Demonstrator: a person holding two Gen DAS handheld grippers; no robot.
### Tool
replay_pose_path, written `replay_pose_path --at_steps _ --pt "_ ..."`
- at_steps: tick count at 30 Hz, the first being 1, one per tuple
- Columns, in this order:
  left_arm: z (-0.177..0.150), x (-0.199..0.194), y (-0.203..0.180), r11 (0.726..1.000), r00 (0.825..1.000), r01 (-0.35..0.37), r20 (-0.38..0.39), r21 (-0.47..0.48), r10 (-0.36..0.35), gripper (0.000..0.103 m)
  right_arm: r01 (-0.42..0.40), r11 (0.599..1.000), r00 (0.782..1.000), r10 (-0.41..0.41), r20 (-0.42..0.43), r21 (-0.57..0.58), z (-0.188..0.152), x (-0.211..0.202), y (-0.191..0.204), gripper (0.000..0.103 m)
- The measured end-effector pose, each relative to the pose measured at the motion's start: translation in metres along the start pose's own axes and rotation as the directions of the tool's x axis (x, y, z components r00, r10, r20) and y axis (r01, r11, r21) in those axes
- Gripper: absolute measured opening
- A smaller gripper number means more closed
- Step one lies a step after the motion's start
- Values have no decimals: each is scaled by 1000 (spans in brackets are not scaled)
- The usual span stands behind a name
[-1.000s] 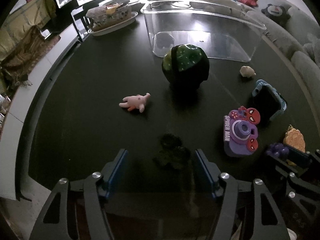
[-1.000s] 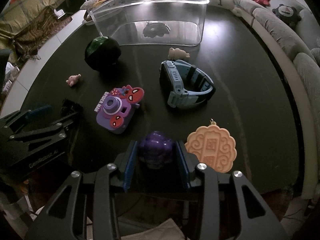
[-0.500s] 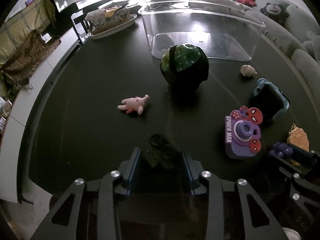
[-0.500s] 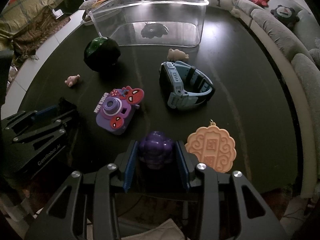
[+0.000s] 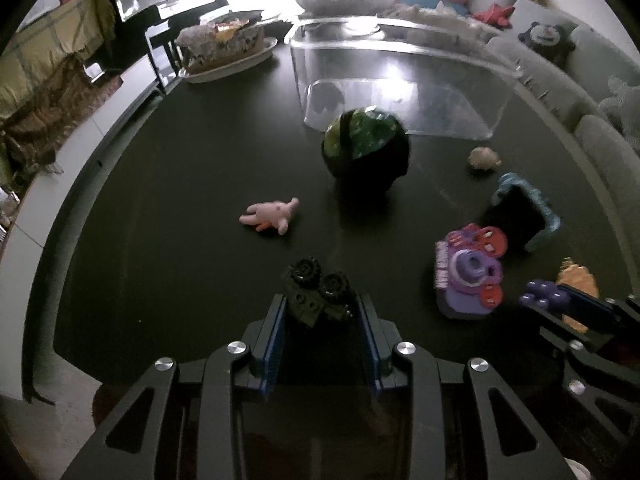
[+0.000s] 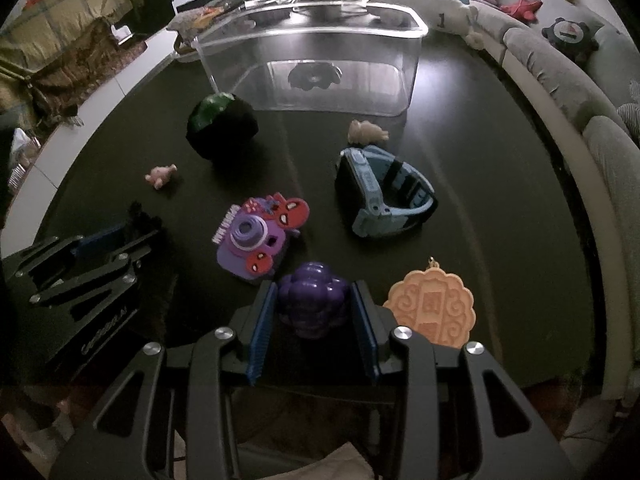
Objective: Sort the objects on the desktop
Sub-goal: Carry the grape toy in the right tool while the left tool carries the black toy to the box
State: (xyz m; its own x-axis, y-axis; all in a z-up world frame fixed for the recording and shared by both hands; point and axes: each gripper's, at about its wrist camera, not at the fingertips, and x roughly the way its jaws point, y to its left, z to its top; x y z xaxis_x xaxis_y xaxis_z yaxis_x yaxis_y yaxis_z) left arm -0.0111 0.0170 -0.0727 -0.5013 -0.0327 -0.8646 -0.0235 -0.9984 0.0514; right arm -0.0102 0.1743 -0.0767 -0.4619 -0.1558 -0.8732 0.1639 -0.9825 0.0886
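Crowding table: camera toy, watch.

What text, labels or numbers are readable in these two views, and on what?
"1": on the white plush lying past the clear bin.
White lettering down the purple toy camera's left edge: too blurred to read.
Light lettering on the left gripper's body: too dim and skewed to read.
Embossed characters on the orange mooncake charm: not legible.

toy car: we see its wheels; its rear sits hidden between the blue pads
orange cookie charm: we see it half covered by the right gripper
dark shape in clear bin: we cannot identify it
camera toy lettering: too blurred for us to read
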Motion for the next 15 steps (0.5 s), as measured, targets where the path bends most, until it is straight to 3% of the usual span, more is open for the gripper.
replay_pose_path --at_steps 15 --pt "4 -54 -17 998 994 21 101 64 -28 31 -41 999 995 42 89 -12 12 -30 13 35"
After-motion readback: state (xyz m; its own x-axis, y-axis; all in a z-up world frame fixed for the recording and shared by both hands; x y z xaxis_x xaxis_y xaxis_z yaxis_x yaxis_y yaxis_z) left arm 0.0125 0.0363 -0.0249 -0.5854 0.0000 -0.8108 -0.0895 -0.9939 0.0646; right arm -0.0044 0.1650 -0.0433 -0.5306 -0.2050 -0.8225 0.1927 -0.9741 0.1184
